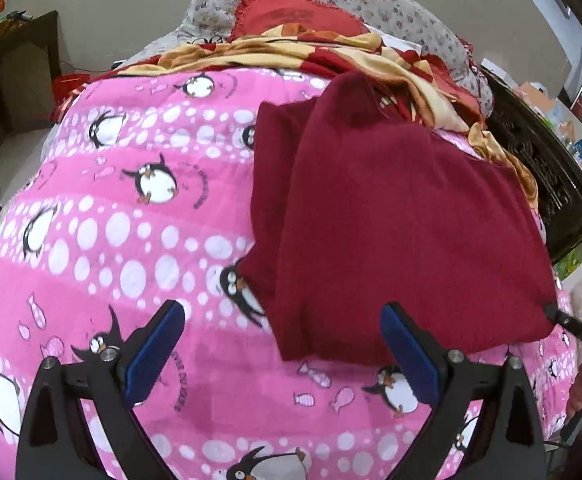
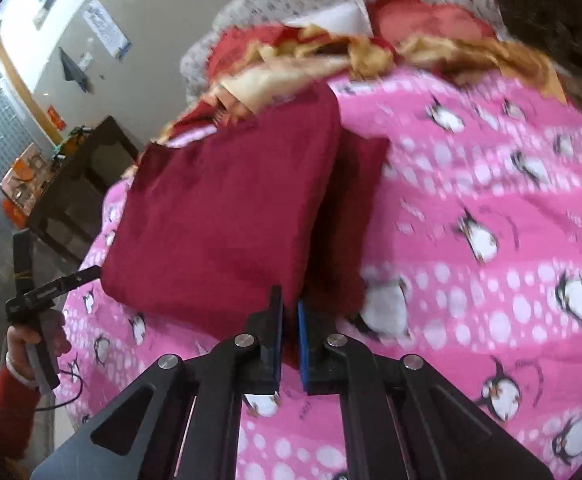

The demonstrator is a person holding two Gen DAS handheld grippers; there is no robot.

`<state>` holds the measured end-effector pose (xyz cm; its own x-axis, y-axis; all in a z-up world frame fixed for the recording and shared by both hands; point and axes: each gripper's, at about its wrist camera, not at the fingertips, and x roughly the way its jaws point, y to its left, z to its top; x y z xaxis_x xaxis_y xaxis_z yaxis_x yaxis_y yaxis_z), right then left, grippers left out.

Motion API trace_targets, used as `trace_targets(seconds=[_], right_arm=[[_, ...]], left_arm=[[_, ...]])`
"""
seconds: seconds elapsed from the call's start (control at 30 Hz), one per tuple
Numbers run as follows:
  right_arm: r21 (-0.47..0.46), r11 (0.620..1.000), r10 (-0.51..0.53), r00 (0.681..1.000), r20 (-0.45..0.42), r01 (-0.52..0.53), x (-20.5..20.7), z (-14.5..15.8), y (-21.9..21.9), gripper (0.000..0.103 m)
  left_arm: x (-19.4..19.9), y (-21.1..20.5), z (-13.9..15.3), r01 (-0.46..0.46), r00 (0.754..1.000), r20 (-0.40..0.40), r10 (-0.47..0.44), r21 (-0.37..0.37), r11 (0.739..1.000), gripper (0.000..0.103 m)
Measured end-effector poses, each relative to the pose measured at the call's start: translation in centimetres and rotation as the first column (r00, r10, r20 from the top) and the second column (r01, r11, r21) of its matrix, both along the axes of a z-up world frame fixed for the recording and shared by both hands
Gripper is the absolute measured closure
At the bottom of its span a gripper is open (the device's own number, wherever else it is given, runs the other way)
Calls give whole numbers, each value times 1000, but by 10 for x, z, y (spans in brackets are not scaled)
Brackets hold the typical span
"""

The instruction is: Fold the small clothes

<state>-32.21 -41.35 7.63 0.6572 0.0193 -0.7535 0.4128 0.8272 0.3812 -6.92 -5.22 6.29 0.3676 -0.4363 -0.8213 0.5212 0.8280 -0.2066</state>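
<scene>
A: Starting nearest, what are the tongs doing?

B: The right gripper (image 2: pixel 289 344) is sitting with its blue pads drawn almost together, and the near edge of the maroon garment (image 2: pixel 227 216) is running right into the narrow gap. It looks pinched on that hem, though blur is making the contact hard to confirm. The left gripper (image 1: pixel 283 354) is hanging with its jaws spread wide, nothing between them; its right pad is lying just over the garment's near hem.

A: And the garment itself?

B: In the left wrist view the maroon garment (image 1: pixel 391 216) is lying just ahead of the tongs and to their right, partly folded, one layer doubled over another with a narrower strip showing on the left. It is resting on the pink penguin quilt (image 1: pixel 131 220).

A: How will it be handling?

B: I am judging it soft, light and limp, a fleecy knit that will be sagging from any single pinch. Taking it at two corners of the near hem should be keeping the fold square.

A: Anything beyond?

B: Past the garment a red and yellow blanket (image 1: pixel 331 52) is bunching up, then a red heart cushion (image 1: pixel 299 16) against floral pillows (image 1: pixel 391 4).
</scene>
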Motion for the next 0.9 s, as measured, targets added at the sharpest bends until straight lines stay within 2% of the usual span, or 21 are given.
trace_targets(seconds=[0.1,0.13,0.2,0.27,0.33,0.4,0.47,0.63,0.73,0.9], right_arm=[[15,1000,5,994,-109,-3,10,-26,4,92],[16,1000,0,994,-108,2,9,-26,5,90],[9,999,-39,996,-85,40,5,-11,4,87],[-53,994,-101,993,-69,97,0,10,2,77],[-81,992,-104,994,-32,102,10,29,2,73],[-67,995,-70,998,6,71,30,40,8,71],[-59,998,1,1000,10,0,67,43,21,71],[-119,983,140,990,-6,-140,161,37,59,71],[-91,977,192,981,5,-191,215,32,78,71],[-117,957,265,964,-15,-265,285,22,112,71]], left_arm=[[2,-2,-7,-19,1000,-2,19,30,999,3],[2,-1,-7,-22,1000,3,22,26,999,3],[3,-1,-8,-29,1000,14,28,25,999,3],[4,-1,-9,-35,999,22,34,25,999,3],[6,-2,-12,-36,999,29,36,26,999,3],[8,-4,-14,-39,999,26,38,22,999,3],[10,-3,-18,-46,999,11,46,8,999,3],[18,-2,-27,-64,998,-29,63,-12,998,3],[18,-3,-30,-59,998,-24,58,-13,998,3],[21,-5,-32,-55,998,-27,54,-29,998,3]])
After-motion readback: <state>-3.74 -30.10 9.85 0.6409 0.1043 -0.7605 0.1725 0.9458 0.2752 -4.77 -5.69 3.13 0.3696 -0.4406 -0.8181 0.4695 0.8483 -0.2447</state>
